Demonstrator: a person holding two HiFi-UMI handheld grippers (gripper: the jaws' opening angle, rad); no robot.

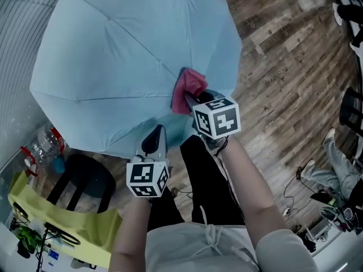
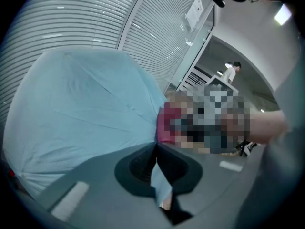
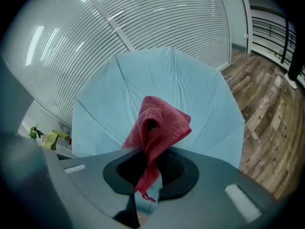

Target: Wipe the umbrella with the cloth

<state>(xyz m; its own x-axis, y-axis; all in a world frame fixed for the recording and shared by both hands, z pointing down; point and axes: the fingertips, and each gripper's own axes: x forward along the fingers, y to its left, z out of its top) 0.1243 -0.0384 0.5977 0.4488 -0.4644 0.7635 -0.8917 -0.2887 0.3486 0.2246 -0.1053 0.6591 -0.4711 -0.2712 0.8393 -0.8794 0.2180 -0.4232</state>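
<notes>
Head view. The open pale blue fabric umbrella (image 1: 130, 61) fills the upper left of the frame, its canopy facing me. My left gripper (image 1: 154, 139) sits at the canopy's near edge, with its marker cube just below. My right gripper (image 1: 197, 102) sits further right, at the same near edge, and carries the red terry cloth (image 1: 186, 89). The cloth lies over the canopy close to that edge; I cannot confirm firm contact from here. Brown wood-plank floor (image 1: 283, 55) runs to the right. A round black stool (image 1: 85, 180) stands under the umbrella's lower left rim, beside a yellow-green sheet (image 1: 62, 220) and a clear plastic bottle (image 1: 45, 143).

Left gripper view. My left jaws are closed, with a narrow fold of the umbrella's blue fabric pinched between them. The canopy spreads up and to the left from the jaws. The cloth shows as a red patch just past the canopy's right edge. White slatted blinds (image 2: 157, 27) stand behind, and a person (image 2: 231, 71) is far off in the background.

Right gripper view. My right jaws are clamped on the cloth. Its lower end hangs down through the jaws, and its folded bulk rises above them, in front of the canopy's middle. The floor lies to the right.
</notes>
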